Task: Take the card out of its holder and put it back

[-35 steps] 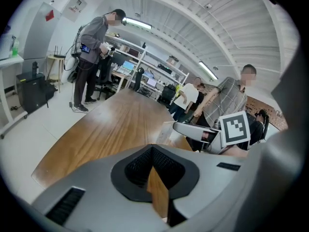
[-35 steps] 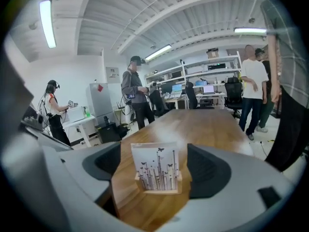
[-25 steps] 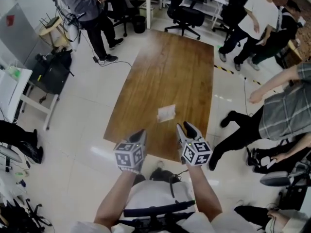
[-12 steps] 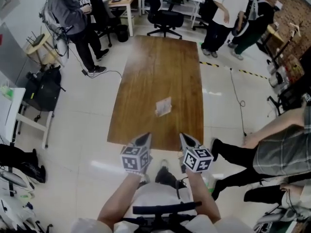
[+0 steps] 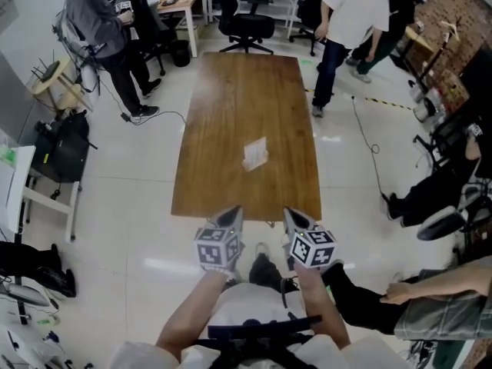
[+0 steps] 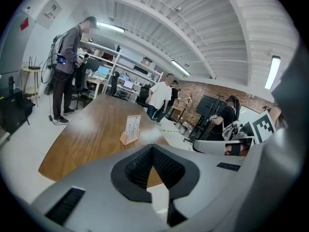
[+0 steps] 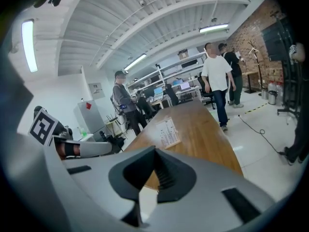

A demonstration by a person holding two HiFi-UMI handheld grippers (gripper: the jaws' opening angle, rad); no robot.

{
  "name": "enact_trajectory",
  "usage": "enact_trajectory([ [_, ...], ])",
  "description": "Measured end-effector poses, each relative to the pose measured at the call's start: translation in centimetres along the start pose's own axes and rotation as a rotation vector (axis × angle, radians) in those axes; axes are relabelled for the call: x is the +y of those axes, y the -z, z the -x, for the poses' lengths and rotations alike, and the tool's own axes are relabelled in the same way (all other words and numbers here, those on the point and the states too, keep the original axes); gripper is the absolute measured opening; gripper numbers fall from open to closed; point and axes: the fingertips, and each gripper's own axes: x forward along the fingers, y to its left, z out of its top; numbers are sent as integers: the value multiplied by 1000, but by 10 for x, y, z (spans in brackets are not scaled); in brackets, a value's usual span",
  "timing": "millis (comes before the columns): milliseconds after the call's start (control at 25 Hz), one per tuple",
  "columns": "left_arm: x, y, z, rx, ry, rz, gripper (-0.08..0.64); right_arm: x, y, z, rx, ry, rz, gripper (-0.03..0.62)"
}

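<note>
A white printed card [image 5: 255, 154] stands in its small wooden holder on the long brown table [image 5: 231, 83], roughly mid-length. It shows again in the left gripper view [image 6: 132, 127] and in the right gripper view [image 7: 168, 132], well ahead of both grippers. My left gripper [image 5: 231, 214] and right gripper [image 5: 296, 217] hover side by side at the table's near end. Both point toward the card, apart from it. The left gripper [image 6: 153, 150] and the right gripper [image 7: 155, 152] each have jaws that meet, with nothing between them.
People stand beyond the table: one in grey at the far left [image 5: 96, 21], one in a white shirt at the far right [image 5: 346, 21]. An office chair [image 5: 246, 23] sits past the far end. A black bag [image 5: 61, 148] lies left; seated legs [image 5: 427, 198] stretch out right.
The head view has swung so the table lies straight ahead. Both grippers have shifted across with it, from over the near corner to the near end. The person in white has walked closer.
</note>
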Motion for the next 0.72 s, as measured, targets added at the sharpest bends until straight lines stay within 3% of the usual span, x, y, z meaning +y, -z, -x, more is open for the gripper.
enact_trajectory([
  [720, -7, -15, -5, -23, 0, 6, -6, -5, -19, -2, -11, -12, 13, -5],
])
